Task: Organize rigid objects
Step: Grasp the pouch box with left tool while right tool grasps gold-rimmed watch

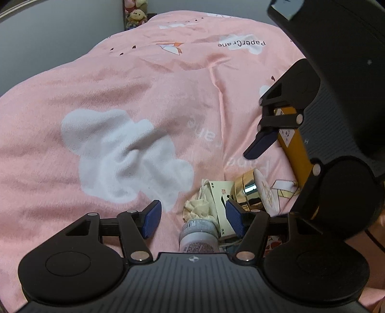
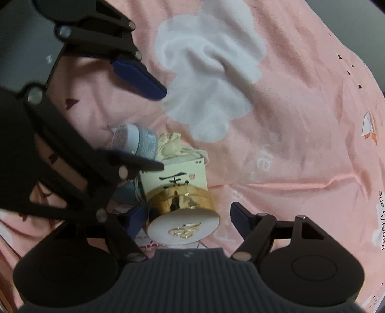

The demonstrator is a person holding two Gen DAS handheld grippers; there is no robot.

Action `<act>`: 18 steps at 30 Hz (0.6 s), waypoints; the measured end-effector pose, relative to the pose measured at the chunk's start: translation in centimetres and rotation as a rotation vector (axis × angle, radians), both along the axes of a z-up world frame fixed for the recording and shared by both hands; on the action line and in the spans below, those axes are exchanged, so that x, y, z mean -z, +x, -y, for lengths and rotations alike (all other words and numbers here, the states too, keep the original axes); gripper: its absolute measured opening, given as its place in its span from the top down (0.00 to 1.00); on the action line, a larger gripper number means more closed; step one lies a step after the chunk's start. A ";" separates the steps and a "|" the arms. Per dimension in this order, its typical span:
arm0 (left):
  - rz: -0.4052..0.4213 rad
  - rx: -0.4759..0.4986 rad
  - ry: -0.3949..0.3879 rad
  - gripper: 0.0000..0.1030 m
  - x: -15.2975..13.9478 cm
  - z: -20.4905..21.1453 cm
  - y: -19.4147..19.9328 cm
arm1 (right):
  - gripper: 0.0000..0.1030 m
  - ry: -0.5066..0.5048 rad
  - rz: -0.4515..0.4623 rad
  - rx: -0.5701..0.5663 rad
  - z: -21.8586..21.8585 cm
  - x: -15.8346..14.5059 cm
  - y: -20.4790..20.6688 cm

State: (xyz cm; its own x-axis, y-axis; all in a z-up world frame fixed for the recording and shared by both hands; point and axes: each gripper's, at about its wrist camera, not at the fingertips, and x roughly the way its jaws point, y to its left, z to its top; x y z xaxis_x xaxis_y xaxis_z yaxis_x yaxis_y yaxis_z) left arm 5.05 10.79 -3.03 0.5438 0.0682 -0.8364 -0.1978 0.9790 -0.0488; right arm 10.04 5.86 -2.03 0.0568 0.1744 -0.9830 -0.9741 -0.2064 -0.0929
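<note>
A small heap lies on the pink blanket point(image 1: 149, 79). It holds a white jar point(image 1: 198, 233) on its side, a cream cloth pouch point(image 1: 199, 209), a cream box point(image 1: 220, 196) with black brush lettering, and a gold jar point(image 2: 180, 199) with a white lid. My left gripper point(image 1: 193, 219) is open, and the white jar lies between its blue pads without touching them. My right gripper point(image 2: 189, 221) points down, open around the gold jar point(image 1: 250, 190); its right pad stands clear of the jar. In the right wrist view the left gripper point(image 2: 163, 130) straddles the white jar point(image 2: 130, 142).
A yellow box point(image 1: 297, 154) with a warning label lies behind the right gripper's linkage, partly hidden. A large white cloud print point(image 2: 211, 65) marks the open blanket beyond the heap. Plush toys point(image 1: 136, 14) sit at the far edge by a grey wall.
</note>
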 end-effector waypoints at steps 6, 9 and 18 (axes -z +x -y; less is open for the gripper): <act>-0.003 -0.004 -0.015 0.30 0.3 -0.2 0.2 | 0.31 -0.045 -0.022 -0.026 -1.1 1.1 -0.1; -0.009 0.000 -0.015 0.30 0.5 -0.1 0.3 | 0.31 -0.053 -0.023 -0.028 -1.0 1.7 -0.3; 0.038 0.032 -0.039 0.30 0.2 0.1 0.8 | 0.32 0.004 -0.033 0.029 -0.1 0.6 1.2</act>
